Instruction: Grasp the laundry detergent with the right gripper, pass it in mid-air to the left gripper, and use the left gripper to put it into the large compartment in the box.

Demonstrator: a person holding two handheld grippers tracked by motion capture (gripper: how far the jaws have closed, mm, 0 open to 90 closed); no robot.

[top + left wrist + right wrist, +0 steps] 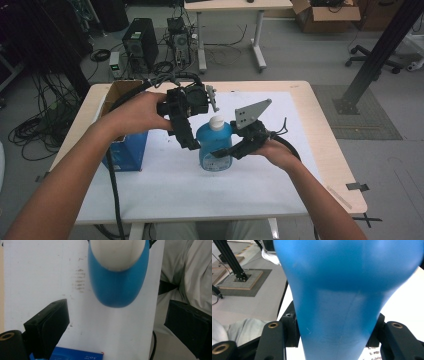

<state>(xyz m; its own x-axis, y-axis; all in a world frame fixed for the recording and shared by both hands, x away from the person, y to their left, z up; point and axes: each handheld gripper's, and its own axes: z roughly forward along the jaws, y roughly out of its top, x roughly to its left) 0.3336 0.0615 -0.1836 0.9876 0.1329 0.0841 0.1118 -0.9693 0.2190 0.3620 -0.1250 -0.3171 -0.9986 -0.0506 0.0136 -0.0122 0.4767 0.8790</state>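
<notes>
White paper covers the table (pixel 300 165), with an office floor, cables and a computer tower beyond it. Near the middle stands a blue bottle (pixel 215 147) with a white cap (pixel 216 122), upright, its base apparently on the paper, though that is hard to confirm. The right gripper (pixel 231 151) comes in from the side and pinches the bottle's body; in the right gripper view the blue wall (pixel 342 315) fills the gap between the two black jaws, which press against it on either side. The left gripper (pixel 189 142) hangs over the bottle from above with its jaws spread wide; in the left gripper view the cap (pixel 117 252) and blue shoulder (pixel 116 287) lie ahead of and between the jaw tips, not yet touched by either. A blue box (pixel 127 152) sits just behind the near jaw. The step in hand looks like steadying the bottle with the right gripper so that the left can take the cap. Next, the left jaws likely need to descend until the cap sits squarely between them, then close, while the right grip holds firm against any twist.
</notes>
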